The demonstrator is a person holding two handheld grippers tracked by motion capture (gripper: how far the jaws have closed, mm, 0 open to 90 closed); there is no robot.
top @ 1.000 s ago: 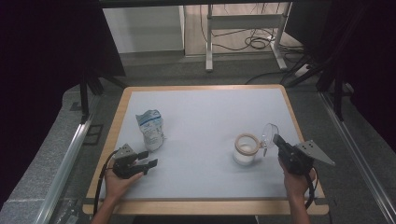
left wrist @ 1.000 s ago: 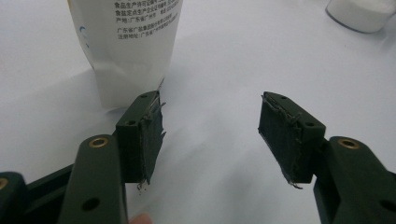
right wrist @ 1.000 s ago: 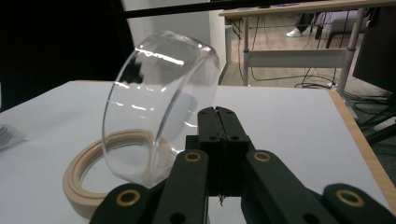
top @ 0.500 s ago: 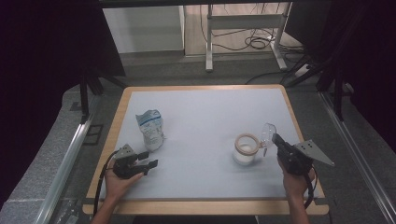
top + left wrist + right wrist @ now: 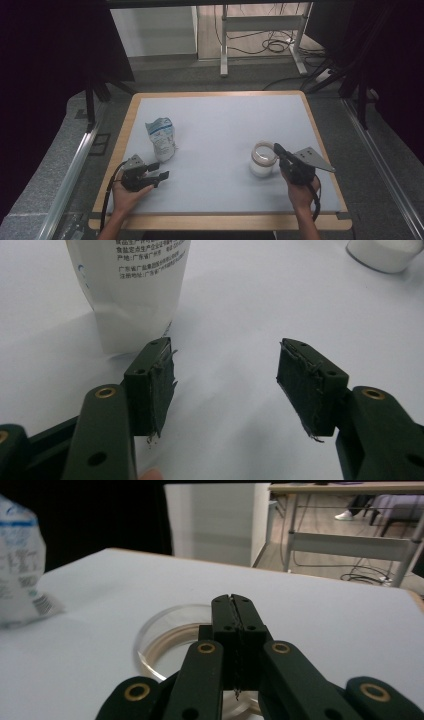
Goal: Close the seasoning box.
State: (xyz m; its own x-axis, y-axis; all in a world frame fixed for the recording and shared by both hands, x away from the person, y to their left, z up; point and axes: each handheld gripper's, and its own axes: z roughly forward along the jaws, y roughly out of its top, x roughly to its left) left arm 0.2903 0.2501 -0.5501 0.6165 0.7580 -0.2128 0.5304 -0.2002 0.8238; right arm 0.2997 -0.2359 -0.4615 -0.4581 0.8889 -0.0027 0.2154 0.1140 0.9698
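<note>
Fingers of the left gripper (image 5: pixel 155 171) stand well apart with nothing between them; in the left gripper view both torn pads (image 5: pixel 162 382) face bare tabletop. Taking the white pouch (image 5: pixel 161 138) as the landmark, this gripper sits just in front of it and slightly to its left, jaws pointing past its foot. The pouch stands upright on the white table mat (image 5: pixel 215 125), printed face turned toward the person.

Well to the right of the pouch stands the clear glass jar (image 5: pixel 263 159), open-mouthed, with what looks like a white filling in its lower part, though the high view is too small to be sure. Just to the right of the jar, the right gripper (image 5: pixel 276 148) has its jaws pressed fully together and holds nothing. In the right gripper view the closed tips (image 5: pixel 233 602) hang over the jar's near rim (image 5: pixel 150 666), and whether they touch the glass cannot be told.

The step in hand seems to be getting the pouch and the jar together. To do it well, the left jaws should turn to face the pouch squarely and close on its upper body, where the film is slack enough to pinch, not on the stiff base. The right gripper must spread before it can steady the jar, and should take it by the wall, clear of the mouth.
</note>
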